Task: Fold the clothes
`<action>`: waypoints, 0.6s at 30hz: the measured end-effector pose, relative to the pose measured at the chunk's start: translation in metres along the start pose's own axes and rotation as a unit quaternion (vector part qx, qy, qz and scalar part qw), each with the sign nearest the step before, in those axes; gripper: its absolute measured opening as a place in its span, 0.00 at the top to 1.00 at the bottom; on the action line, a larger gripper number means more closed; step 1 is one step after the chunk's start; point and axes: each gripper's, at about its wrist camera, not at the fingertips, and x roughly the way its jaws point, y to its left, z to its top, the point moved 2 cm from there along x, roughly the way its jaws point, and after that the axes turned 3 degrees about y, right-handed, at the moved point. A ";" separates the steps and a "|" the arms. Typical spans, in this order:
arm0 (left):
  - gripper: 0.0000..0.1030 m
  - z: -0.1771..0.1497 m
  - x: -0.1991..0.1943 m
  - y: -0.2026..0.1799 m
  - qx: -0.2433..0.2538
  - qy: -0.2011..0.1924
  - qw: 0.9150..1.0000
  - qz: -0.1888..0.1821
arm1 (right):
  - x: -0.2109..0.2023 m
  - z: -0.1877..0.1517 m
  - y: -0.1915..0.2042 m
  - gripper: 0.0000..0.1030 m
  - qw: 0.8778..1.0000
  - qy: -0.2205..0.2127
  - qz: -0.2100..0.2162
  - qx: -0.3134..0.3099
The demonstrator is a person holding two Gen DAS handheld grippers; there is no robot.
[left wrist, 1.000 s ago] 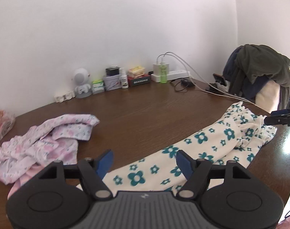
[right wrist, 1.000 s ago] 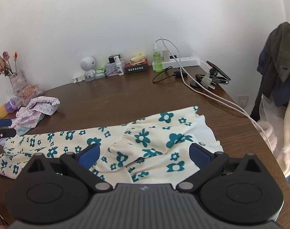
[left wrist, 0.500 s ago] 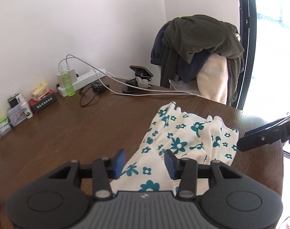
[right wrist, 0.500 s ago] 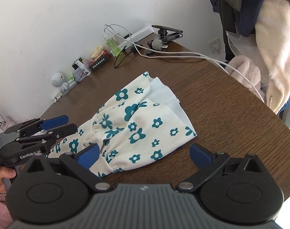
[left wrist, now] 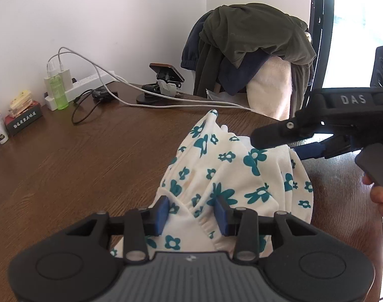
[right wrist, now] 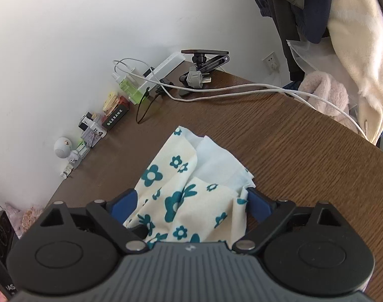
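Lying bunched on the brown bench (left wrist: pixel 65 166), the cream floral garment (left wrist: pixel 231 176) sits between both tools. The left hand-held gripper (left wrist: pixel 191 212) has closed partway, gathered cloth between its blue pads; whether they pinch it cannot be told. The right hand-held gripper (right wrist: pixel 191 203) has just been closing, jaws still wide around the fabric's edge.
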 end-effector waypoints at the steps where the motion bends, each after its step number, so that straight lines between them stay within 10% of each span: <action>1: 0.63 -0.001 0.000 0.000 -0.001 -0.002 1.000 -0.001 | 0.004 0.003 0.001 0.21 1.000 0.000 -0.003 0.000; 10: 0.63 -0.004 -0.001 0.002 -0.005 -0.012 1.000 -0.011 | 0.025 0.007 0.010 0.80 0.999 0.018 -0.032 -0.034; 18: 0.61 -0.005 -0.035 0.008 -0.025 -0.040 0.999 0.000 | 0.003 0.002 0.029 0.89 0.994 -0.017 -0.013 -0.106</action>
